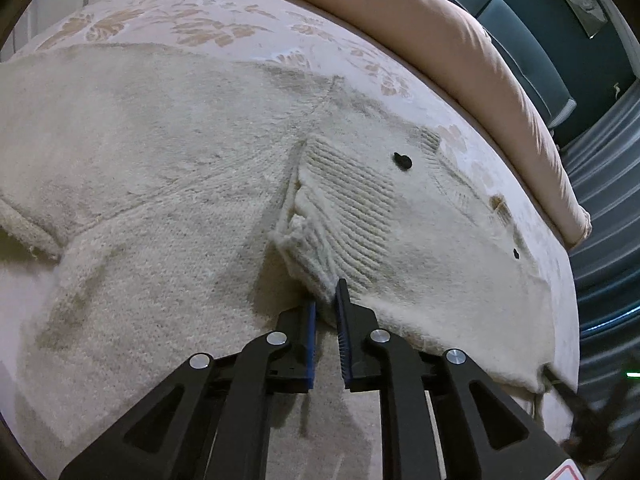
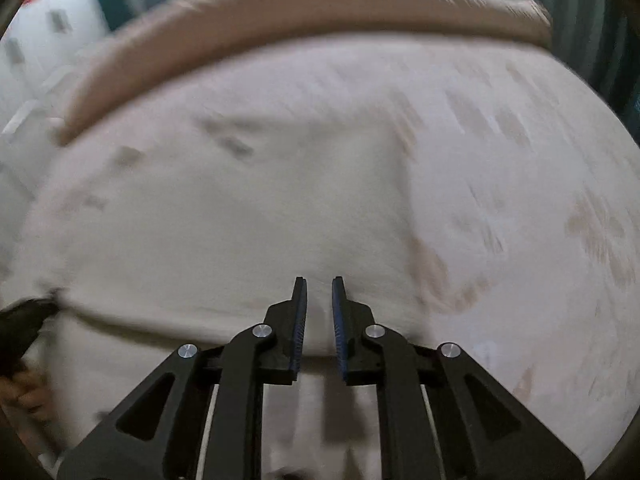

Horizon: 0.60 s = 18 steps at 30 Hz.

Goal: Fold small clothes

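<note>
Two grippers: both over a cream cardigan [image 1: 168, 168] spread on the bed [image 1: 224, 12].
Left gripper [image 1: 325, 300]: fingers pinching the ribbed cuff, sleeve running away from it.
Right gripper [image 2: 319, 292]: slightly parted, hovering empty, view blurred.
Far edge: pink cushion [image 1: 460, 40].

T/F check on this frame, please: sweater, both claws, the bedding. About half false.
1. The left claw grips the ribbed cuff of the cream sweater. True.
2. The sweater is already folded into a small square. False: it lies spread out on the floral bedspread.
3. The right claw holds a sock. False: nothing sits between its fingers, which stand slightly apart over the sweater.
4. Dark buttons show on the sweater. True.
5. The right wrist view is sharp. False: it is motion-blurred.
</note>
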{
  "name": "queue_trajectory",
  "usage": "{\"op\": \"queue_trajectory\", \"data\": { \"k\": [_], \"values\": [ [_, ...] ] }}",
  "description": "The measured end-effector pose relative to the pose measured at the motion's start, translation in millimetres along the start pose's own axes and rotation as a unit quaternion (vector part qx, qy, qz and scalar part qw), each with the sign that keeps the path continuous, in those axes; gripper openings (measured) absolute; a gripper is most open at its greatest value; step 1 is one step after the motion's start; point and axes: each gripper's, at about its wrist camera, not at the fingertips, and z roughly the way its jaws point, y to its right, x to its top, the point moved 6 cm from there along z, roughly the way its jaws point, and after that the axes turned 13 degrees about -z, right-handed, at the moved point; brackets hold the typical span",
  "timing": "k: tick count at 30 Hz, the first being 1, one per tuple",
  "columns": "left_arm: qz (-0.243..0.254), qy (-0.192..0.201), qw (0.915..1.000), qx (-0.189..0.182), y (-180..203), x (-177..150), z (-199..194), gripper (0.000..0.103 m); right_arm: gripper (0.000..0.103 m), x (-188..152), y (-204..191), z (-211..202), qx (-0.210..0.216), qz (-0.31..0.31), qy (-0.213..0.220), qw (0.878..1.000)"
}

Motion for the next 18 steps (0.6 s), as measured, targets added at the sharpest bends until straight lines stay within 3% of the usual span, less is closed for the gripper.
{"op": "queue_trajectory", "data": {
  "k": [2,3,5,7,8,10,12,15,18],
  "values": [
    [-0.002,-0.006,0.9999,-0.012,-4.1,0.5,-1.6,0.015,0.000,-12.0,26.7,-7.7,0.046,0.085,0.019,0.995],
    [-0.004,-0.010,0.9998,-0.019,-6.7,0.5,-3.6,0.015,0.000,-16.4,33.5,-16.8,0.040,0.103,0.023,0.994],
    [-0.025,-0.010,0.9991,-0.032,-14.0,0.6,-13.8,0.015,0.011,-31.8,38.1,-42.5,0.000,0.111,0.024,0.994],
    [-0.050,0.010,0.9983,-0.029,-27.7,-0.5,-35.2,0.020,0.011,-51.4,24.9,-65.2,0.002,0.095,0.024,0.995],
    [-0.062,0.015,0.9974,-0.035,-37.1,-0.3,-46.6,0.035,0.011,-63.9,15.0,-74.8,0.013,0.084,0.022,0.996],
    [-0.095,0.030,0.9939,-0.048,-63.7,3.5,-73.8,0.046,0.016,-84.4,-7.2,-84.2,0.021,0.054,0.013,0.998],
    [-0.124,0.052,0.9900,-0.042,-97.0,14.7,-100.8,0.048,0.018,-114.5,-38.5,-94.1,0.010,0.004,-0.008,1.000],
    [-0.172,0.094,0.9805,-0.002,-169.8,51.3,-146.0,0.051,0.021,-139.6,-68.2,-108.2,0.015,-0.036,-0.021,0.999],
    [-0.211,0.141,0.9666,0.035,-235.5,95.4,-184.4,0.052,0.033,-159.2,-100.1,-120.6,0.036,-0.061,-0.034,0.997]
  ]
}}
